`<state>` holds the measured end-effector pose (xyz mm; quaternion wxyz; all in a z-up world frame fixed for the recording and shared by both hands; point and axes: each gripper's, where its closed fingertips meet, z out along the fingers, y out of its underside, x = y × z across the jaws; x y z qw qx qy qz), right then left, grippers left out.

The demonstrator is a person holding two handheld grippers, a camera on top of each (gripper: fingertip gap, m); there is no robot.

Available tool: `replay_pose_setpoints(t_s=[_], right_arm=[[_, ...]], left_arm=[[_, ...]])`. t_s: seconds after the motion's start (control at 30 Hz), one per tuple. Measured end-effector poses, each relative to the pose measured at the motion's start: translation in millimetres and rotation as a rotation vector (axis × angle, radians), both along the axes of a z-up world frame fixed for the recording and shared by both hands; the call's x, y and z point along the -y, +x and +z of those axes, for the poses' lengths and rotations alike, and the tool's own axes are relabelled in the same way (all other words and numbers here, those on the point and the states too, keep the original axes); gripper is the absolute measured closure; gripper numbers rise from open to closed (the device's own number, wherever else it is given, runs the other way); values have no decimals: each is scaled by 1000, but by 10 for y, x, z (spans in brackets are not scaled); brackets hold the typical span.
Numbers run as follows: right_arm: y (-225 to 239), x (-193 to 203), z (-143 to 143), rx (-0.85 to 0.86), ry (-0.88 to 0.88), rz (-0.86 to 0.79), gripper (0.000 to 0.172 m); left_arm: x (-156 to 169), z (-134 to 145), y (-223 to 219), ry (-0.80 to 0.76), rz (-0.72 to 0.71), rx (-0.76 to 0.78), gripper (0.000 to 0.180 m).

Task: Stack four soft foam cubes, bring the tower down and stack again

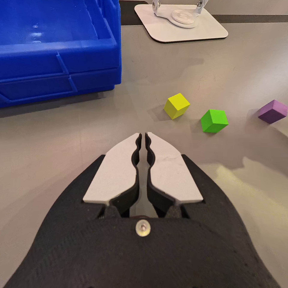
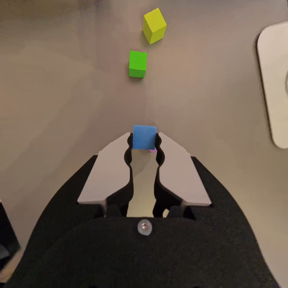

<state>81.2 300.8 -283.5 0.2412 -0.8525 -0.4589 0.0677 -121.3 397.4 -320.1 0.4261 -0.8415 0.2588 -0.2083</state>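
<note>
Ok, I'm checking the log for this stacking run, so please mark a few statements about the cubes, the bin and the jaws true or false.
1. The right gripper has a blue cube between its jaws. True.
2. The yellow cube sits on top of the green cube. False: both lie apart on the table.
3. The left gripper holds the purple cube. False: its jaws are nearly closed with nothing between them; the purple cube is off to its right.
4. A blue bin stands at the left of the left wrist view. True.
5. All four cubes already form a tower. False: no tower stands.
</note>
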Motion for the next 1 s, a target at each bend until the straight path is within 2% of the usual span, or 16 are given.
replay_pose_setpoints(t_s=[0.27,0.53,0.67,1.0], right_arm=[[345,21,-23,128,37,372,145],[254,54,-72,161,-7,625,145],[200,57,-96,162,-10,731,145],[200,-37,-224,175,-44,866,145]], left_arm=[[0,0,-3,-3,1,4,177],[5,-10,11,-11,-9,4,177],[13,-27,27,-16,-20,-8,177],[17,-51,54,-31,-38,-16,177]])
